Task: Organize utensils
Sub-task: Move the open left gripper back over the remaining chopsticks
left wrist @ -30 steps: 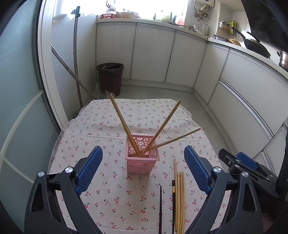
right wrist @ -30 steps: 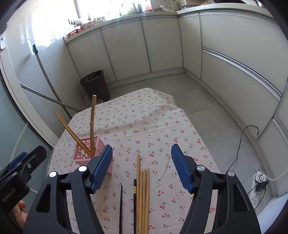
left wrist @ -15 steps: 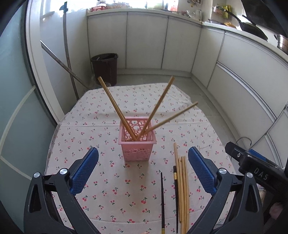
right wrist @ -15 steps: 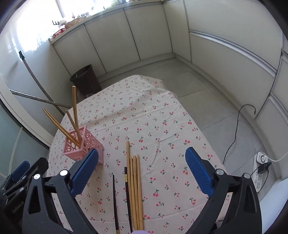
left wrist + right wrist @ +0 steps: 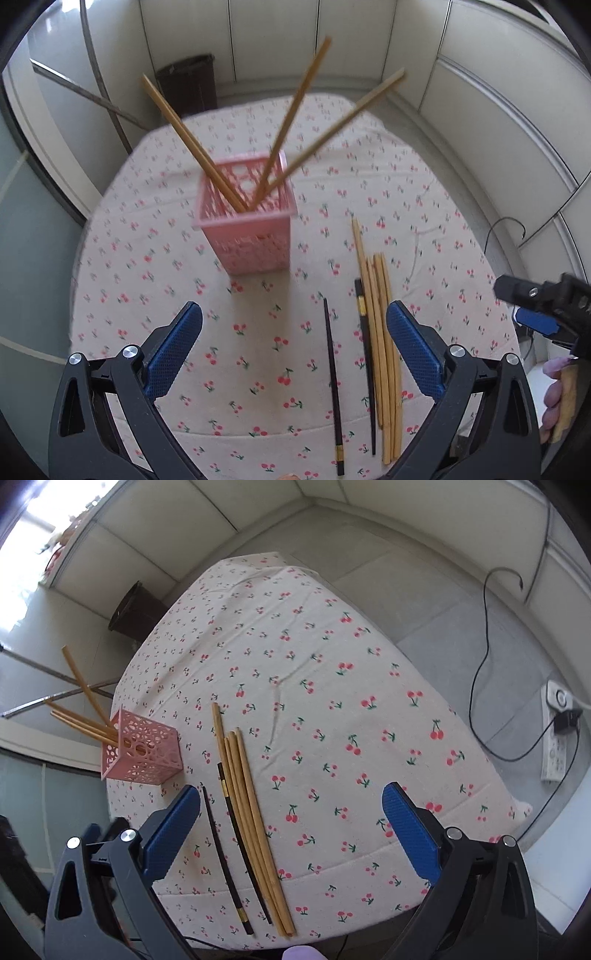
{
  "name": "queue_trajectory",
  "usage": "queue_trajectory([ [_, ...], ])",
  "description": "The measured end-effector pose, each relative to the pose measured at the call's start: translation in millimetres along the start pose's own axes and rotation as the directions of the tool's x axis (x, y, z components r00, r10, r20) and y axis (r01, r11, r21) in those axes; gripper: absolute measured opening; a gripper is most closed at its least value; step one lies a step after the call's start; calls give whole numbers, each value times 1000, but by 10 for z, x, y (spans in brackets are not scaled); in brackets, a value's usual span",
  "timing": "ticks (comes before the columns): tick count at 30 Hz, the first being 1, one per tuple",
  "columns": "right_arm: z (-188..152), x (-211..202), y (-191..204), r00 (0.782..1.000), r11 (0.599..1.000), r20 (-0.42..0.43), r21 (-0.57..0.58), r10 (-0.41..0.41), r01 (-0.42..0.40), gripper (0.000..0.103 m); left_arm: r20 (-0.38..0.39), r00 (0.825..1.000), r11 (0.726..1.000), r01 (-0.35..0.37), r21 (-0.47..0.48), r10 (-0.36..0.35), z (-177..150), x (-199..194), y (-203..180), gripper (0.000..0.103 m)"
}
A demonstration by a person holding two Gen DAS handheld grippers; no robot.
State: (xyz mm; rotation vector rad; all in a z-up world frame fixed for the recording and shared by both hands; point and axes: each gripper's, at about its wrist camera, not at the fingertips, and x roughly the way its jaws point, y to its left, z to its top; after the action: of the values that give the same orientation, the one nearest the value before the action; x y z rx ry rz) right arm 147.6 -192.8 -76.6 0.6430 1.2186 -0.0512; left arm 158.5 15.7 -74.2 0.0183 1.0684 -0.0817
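A pink perforated basket [image 5: 248, 216] stands on the cherry-print tablecloth [image 5: 258, 354] and holds several wooden chopsticks [image 5: 291, 122] fanned outward. It also shows in the right wrist view [image 5: 142, 755]. Several loose wooden chopsticks [image 5: 382, 339] and two dark chopsticks [image 5: 332, 373] lie side by side right of the basket; they also show in the right wrist view [image 5: 251, 812]. My left gripper [image 5: 293, 350] is open and empty above the near cloth. My right gripper [image 5: 290, 829] is open and empty, just above the loose chopsticks; it also shows at the left wrist view's right edge [image 5: 543, 310].
White cabinets [image 5: 280, 40] surround the table. A dark bin [image 5: 188, 86] and a leaning pole [image 5: 99, 99] stand beyond the far left edge. A power strip with a cable [image 5: 556, 731] lies on the floor to the right.
Both grippers have dropped lower and tilted down toward the table. The basket and loose chopsticks appear larger and closer. Both grippers stay open and nothing on the table has moved.
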Motion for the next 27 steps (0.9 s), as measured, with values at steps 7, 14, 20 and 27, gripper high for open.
queue_trajectory([
  [7, 17, -10, -198, 999, 997, -40, 67, 37, -34, 96, -144, 987, 993, 62, -102, -77, -54, 400, -33, 96],
  [14, 60, -22, -443, 991, 979, -77, 179, 113, -98, 96, -179, 981, 987, 51, -154, -79, -30, 631, -252, 96],
  [20, 94, -124, -473, 987, 970, -60, 199, 152, -137, 96, -134, 991, 993, -6, -118, -10, 154, 817, -623, 96],
  [27, 99, -117, -501, 977, 958, -80, 229, 196, -173, 96, -103, 992, 988, -85, -127, 72, 413, 1140, -739, 95],
])
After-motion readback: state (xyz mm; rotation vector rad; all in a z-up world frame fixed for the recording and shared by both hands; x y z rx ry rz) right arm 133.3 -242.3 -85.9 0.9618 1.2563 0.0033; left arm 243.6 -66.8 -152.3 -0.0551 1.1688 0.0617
